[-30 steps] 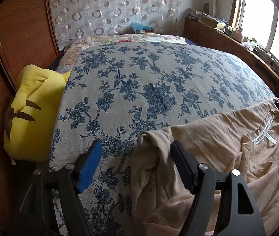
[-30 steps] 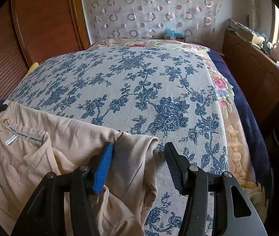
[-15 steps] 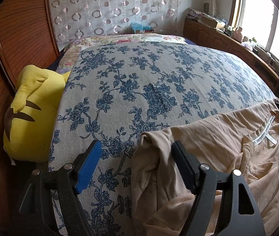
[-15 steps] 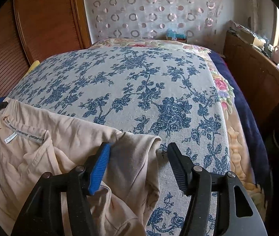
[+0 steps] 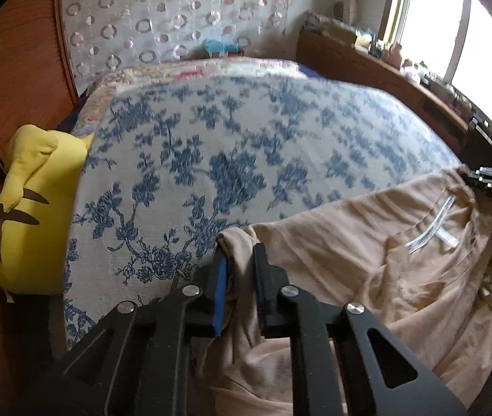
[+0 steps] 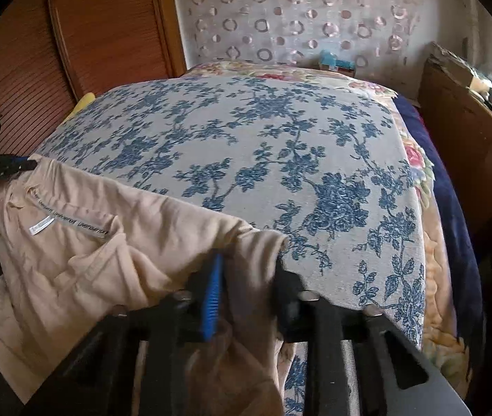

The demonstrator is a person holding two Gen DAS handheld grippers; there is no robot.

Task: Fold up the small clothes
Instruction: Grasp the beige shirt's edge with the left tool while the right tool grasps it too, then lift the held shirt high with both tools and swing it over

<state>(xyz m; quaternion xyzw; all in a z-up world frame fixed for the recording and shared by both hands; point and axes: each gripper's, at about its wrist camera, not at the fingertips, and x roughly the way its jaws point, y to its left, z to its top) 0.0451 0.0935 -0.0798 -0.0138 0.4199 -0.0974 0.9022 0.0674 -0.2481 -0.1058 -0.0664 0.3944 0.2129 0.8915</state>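
Observation:
A beige garment [image 5: 367, 253] lies across the near end of the bed, neck label facing up; it also shows in the right wrist view [image 6: 114, 242]. My left gripper [image 5: 239, 260] is shut on the garment's left corner, cloth bunched between its jaws. My right gripper [image 6: 246, 270] has its jaws drawn in around the garment's right corner, with cloth between them; the view is blurred there. Each gripper shows at the far edge of the other's view: the right one in the left wrist view [image 5: 488, 180], the left one in the right wrist view [image 6: 0, 170].
The bed has a blue floral cover [image 5: 232, 159], also in the right wrist view [image 6: 280, 159]. A yellow plush toy [image 5: 27, 215] lies at its left edge by a wooden wardrobe [image 6: 72, 34]. A wooden ledge [image 5: 384, 79] with small items runs under the window.
Both grippers have closed from wide open onto the garment's two corners. The views are now blurred by motion and both grippers have moved forward a little.

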